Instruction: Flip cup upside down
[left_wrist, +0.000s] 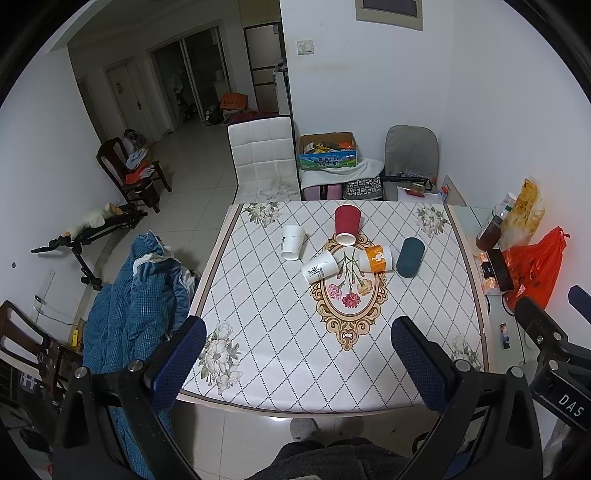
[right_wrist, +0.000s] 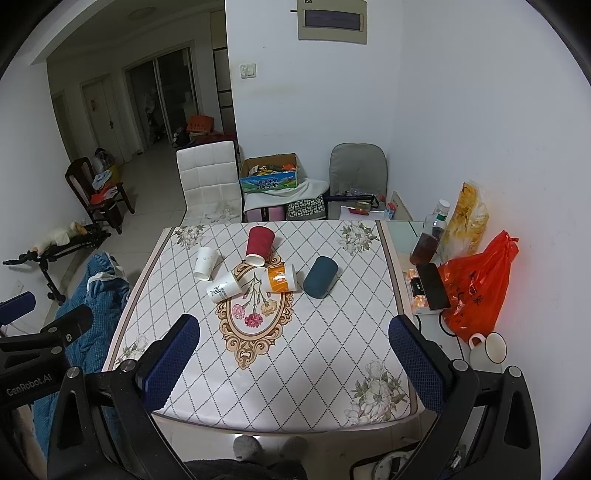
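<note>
Paper cups lie on their sides near the middle of a table (left_wrist: 258, 332) covered in a diamond-patterned floral cloth: a red cup (left_wrist: 347, 224), a white cup (left_wrist: 293, 242), a second white cup (left_wrist: 320, 267) with dark print, an orange-and-white cup (left_wrist: 375, 258) and a dark teal cup (left_wrist: 408, 256). Both the left gripper (left_wrist: 298, 363) and the right gripper (right_wrist: 293, 363) hover over the near edge, jaws spread wide and empty, well apart from the cups. Beside the table sit an orange plastic bag (right_wrist: 476, 288) and a phone (right_wrist: 433, 285). "GenRobot.AI" and "DAS" mark the gripper bodies.
</note>
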